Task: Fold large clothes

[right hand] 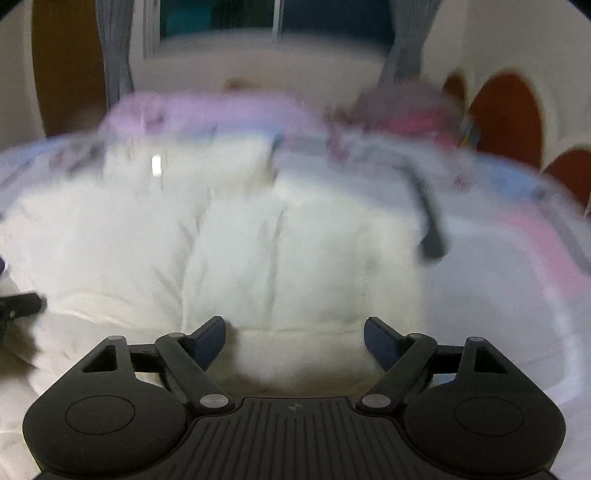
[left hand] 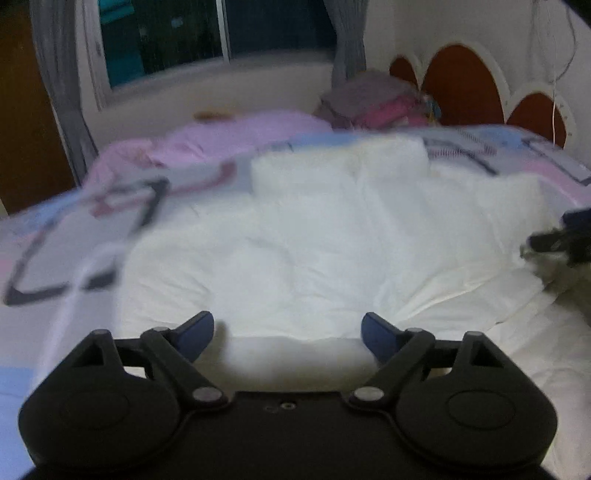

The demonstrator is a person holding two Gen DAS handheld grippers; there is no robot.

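A large white padded garment [left hand: 314, 236] lies spread over the bed, its folded top edge toward the far side. The same white garment [right hand: 236, 243] fills the middle of the right wrist view, with quilted seams running toward me. My left gripper [left hand: 288, 334] hovers open above its near edge, blue pads wide apart, nothing between them. My right gripper [right hand: 294, 338] is likewise open and empty above the near hem. The right gripper's dark tip [left hand: 561, 240] shows at the right edge of the left wrist view, and the left gripper's dark tip [right hand: 18, 304] at the left edge of the right wrist view.
A patterned bedsheet [left hand: 74, 236] with pink, blue and dark lines covers the bed. A pink blanket [left hand: 229, 136] and a stack of folded clothes [left hand: 376, 99] lie at the far side. A scalloped headboard [left hand: 461, 81] stands right, a window [left hand: 207, 33] with curtains behind.
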